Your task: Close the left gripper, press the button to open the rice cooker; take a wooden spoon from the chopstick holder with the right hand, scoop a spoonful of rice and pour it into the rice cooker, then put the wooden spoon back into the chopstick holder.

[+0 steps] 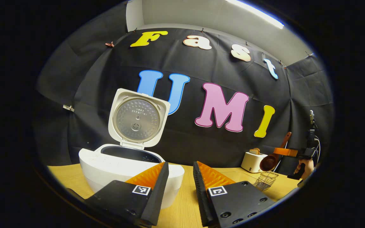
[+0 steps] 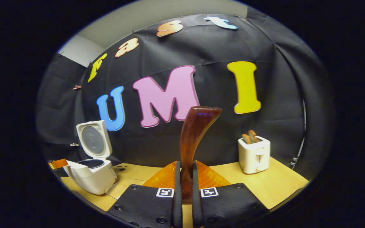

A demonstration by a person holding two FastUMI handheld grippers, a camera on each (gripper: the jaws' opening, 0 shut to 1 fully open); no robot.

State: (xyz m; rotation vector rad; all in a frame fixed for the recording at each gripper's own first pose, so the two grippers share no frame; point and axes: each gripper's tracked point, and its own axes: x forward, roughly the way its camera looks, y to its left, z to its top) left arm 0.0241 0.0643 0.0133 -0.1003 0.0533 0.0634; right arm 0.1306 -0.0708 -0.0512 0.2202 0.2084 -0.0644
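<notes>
Right hand-held gripper (image 2: 186, 186) clamped on the handle of the wooden spoon (image 2: 193, 139), lifted clear above the chopstick holder (image 1: 265, 180) at the far right of the bench (image 1: 185, 205). Left hand-held gripper (image 1: 180, 177) with fingers apart, just before the rice cooker (image 1: 128, 164), whose lid stands up. Button step apparently done, spoon taken; scooping rice, pouring, returning the spoon not yet done

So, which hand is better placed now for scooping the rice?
The right. Its tool is shut on the wooden spoon, lifted above the chopstick holder. The left tool is open and holds nothing, near the open rice cooker.
</notes>
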